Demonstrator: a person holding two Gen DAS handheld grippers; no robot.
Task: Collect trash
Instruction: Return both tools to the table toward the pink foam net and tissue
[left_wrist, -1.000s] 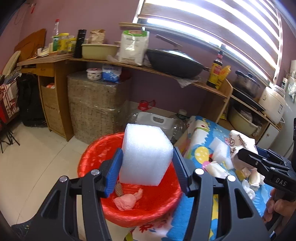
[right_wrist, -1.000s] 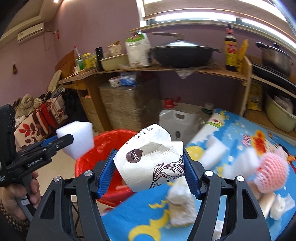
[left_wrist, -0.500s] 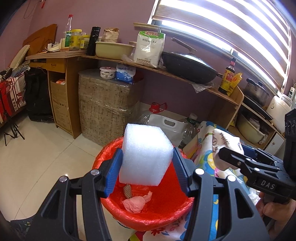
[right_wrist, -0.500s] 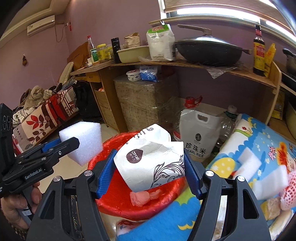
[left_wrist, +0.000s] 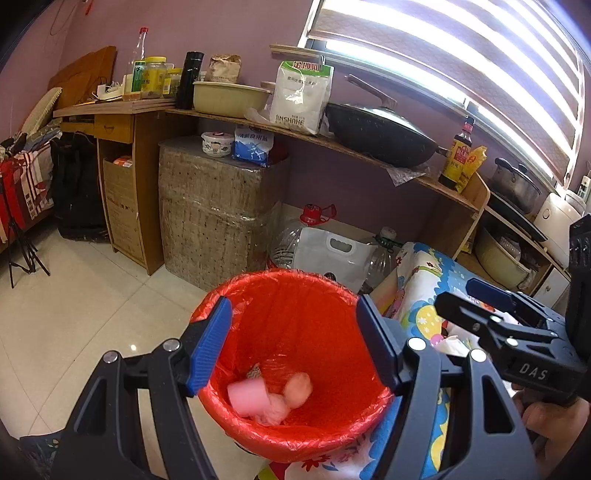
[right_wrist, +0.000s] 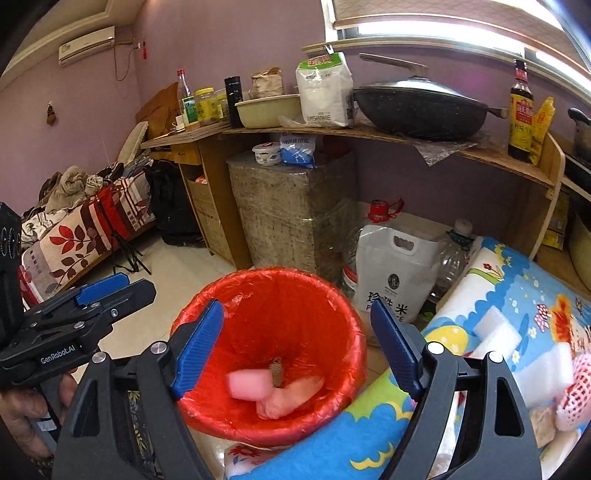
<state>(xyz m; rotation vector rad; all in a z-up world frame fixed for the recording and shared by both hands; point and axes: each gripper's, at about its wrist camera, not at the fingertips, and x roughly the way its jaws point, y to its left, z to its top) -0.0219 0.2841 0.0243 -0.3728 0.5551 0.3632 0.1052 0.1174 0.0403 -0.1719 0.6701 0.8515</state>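
A red bin (left_wrist: 295, 280) lined with a red bag stands on the floor beside the table. My left gripper (left_wrist: 293, 343) hangs over it, its jaws opening with nothing between them. My right gripper (right_wrist: 297, 347) is above the same bin (right_wrist: 280, 273), its jaws also opening and empty. Each gripper shows in the other's view, the right gripper (left_wrist: 458, 295) at the right and the left gripper (right_wrist: 136, 286) at the left. A blurred foam block (left_wrist: 247, 398) (right_wrist: 247, 384) lies at the bin's bottom among pink scraps (left_wrist: 297, 386) (right_wrist: 291, 398).
A table with a bright cartoon cloth (right_wrist: 498, 273) sits right of the bin, carrying white foam pieces (right_wrist: 495, 332) and a pink foam net (right_wrist: 576, 391). Behind the bin stand a white rice bag (right_wrist: 391, 291), water bottles and a wrapped box (right_wrist: 291, 214). Tiled floor (left_wrist: 74, 325) lies left.
Both grippers have opened. The white foam block has left the left jaws and the paper bag the right jaws; the block now lies in the bin.
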